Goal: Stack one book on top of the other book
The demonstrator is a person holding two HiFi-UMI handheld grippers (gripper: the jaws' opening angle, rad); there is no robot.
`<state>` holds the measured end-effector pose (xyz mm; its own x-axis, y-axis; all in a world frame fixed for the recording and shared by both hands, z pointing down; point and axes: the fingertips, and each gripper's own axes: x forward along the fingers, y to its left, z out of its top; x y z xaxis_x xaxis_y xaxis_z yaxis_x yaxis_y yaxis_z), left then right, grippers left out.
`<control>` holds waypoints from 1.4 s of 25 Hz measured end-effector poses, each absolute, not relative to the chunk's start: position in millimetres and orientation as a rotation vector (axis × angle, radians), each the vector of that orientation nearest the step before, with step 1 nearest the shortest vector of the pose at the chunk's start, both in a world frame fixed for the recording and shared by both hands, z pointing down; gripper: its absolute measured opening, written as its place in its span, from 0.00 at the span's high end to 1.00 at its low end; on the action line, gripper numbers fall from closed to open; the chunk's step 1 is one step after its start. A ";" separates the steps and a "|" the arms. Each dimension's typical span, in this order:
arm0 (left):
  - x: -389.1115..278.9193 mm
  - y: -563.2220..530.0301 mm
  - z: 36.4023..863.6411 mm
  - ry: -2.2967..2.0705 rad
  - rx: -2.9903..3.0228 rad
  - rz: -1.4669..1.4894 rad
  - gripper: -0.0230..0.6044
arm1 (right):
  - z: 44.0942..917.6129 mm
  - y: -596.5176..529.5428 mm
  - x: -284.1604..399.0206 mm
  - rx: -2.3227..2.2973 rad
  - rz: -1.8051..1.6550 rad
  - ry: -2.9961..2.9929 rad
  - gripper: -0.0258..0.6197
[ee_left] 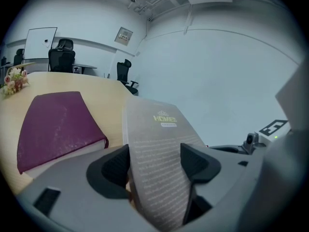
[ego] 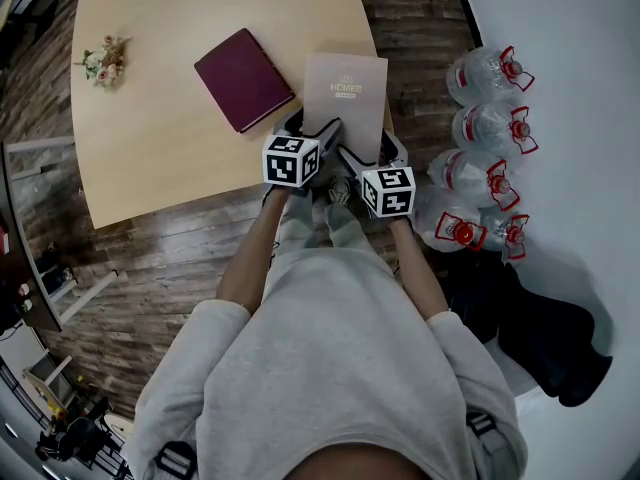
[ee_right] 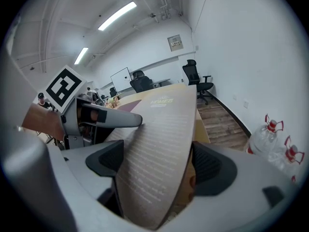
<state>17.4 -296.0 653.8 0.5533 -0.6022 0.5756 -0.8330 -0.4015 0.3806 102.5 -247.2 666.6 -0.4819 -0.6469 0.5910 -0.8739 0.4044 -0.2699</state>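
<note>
Status: grasp is done, stack isn't.

- Left tool [ee_left: 154,166] is clamped on the near edge of the grey book [ego: 345,93] with "HOMES" on its cover. In the left gripper view the cover fills the gap and meets both pads.
- Right tool [ee_right: 159,163] is the same: jaws wide, closed on that same near edge, book wedged pad to pad. So it's a two-tool hold on one book, with the tools side by side at frame centre in the head view.
- The grey book sits centre-top of the head view, at the right-hand edge of the worktop [ego: 150,138]. Its near end looks raised and the cover bows a little between the pads. I can't tell whether the far end is off the surface.
- The maroon book [ego: 243,78] lies flat on the worktop, up and left of the grey one. It is just beside it, corners close, with no overlap visible. Nothing is on top of it.
- The dried flower bunch [ego: 105,60] in the upper left is well clear. The water bottles [ego: 485,118] on the floor at frame right are out of the path.

My read on what's left: get the grey book clear of the surface, carry it up-left over the maroon one, square the edges, set it down, then let go with both tools. Roughly a third done. The cover flexes, so I expect some sag on the far side during the carry.
</note>
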 end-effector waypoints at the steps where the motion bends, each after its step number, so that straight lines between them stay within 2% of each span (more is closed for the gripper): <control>1: 17.4 -298.1 650.6 -1.153 2.147 0.455 0.43 | 663.4 -249.6 102.9 1.310 0.775 -2.277 0.28; 20: -0.9 -332.2 589.8 -1.285 2.200 0.334 0.43 | 605.6 -292.9 88.9 1.332 0.573 -2.381 0.30; 35: -77.6 -344.5 564.7 -1.475 2.125 0.253 0.43 | 581.5 -322.3 17.2 1.157 0.472 -2.497 0.31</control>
